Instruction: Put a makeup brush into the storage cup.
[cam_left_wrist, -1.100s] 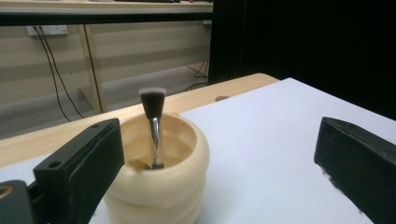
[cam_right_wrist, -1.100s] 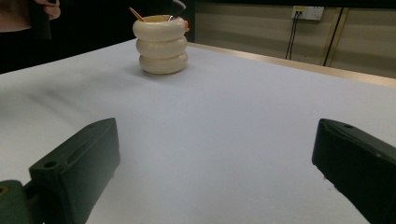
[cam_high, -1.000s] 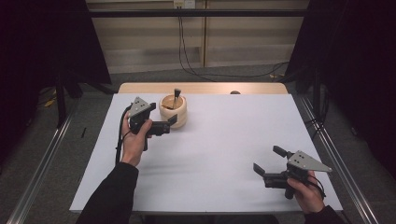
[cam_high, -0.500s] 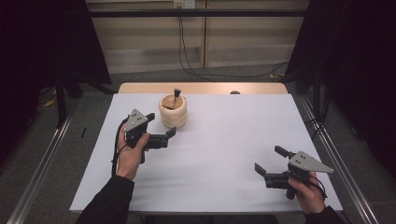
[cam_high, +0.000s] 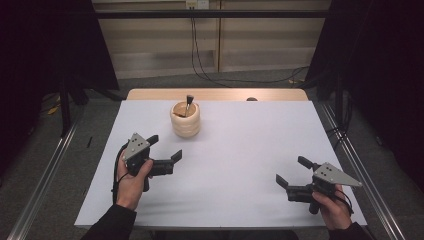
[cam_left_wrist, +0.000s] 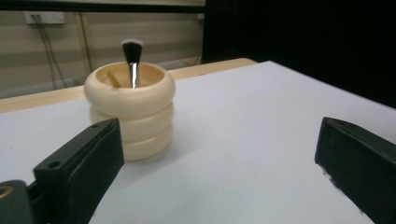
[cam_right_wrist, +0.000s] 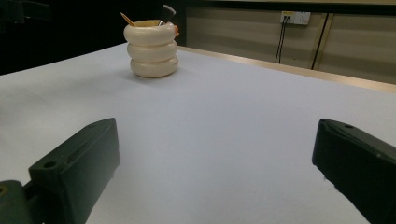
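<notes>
Left gripper (cam_high: 164, 148) withdrawn from ringed holder (cam_high: 185, 120); jaws spread, empty, holder and brush (cam_left_wrist: 132, 59) ahead. Right gripper (cam_high: 296, 173) likewise spread.

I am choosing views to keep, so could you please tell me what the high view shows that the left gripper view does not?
High view alone: both of the person's hands, the left hand-held gripper and right hand-held gripper whole, both open, and the floor around the table. Left gripper view alone: a wall socket and the holder's three stacked rings close up. Shared: the cream ringed holder with the brush standing in it.
</notes>
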